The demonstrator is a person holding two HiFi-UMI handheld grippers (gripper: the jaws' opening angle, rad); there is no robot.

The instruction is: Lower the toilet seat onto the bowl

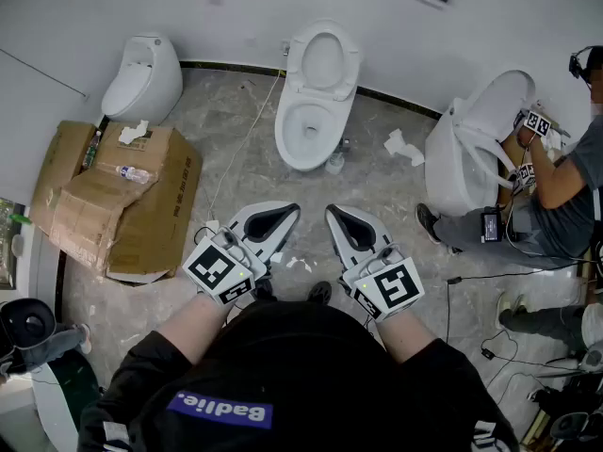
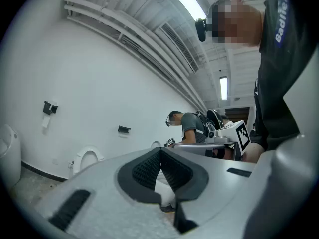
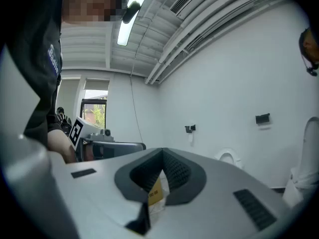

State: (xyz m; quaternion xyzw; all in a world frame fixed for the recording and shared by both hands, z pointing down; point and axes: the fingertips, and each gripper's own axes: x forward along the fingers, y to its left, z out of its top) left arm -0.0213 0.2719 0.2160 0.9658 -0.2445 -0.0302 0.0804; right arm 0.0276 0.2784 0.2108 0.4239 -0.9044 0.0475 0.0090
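Observation:
A white toilet [image 1: 306, 125] stands against the far wall in the head view, its seat and lid [image 1: 323, 61] raised upright above the open bowl. Both grippers are low, close to my body and well short of the toilet. My left gripper [image 1: 292, 211] is shut with nothing in it, tips pointing toward the toilet. Beside it, my right gripper [image 1: 331, 212] is also shut and empty. The raised seat [image 2: 88, 159] shows small and far off in the left gripper view, past the closed left gripper [image 2: 160, 150]. Beyond the closed right gripper [image 3: 162, 151], the seat [image 3: 228, 157] is again distant.
A urinal [image 1: 141, 78] hangs at the back left above flattened cardboard [image 1: 122, 205] with a water bottle [image 1: 132, 173]. At the right a person [image 1: 556, 191] crouches by a second toilet [image 1: 466, 153]. Crumpled paper [image 1: 403, 146] and cables [image 1: 236, 149] lie on the marble floor.

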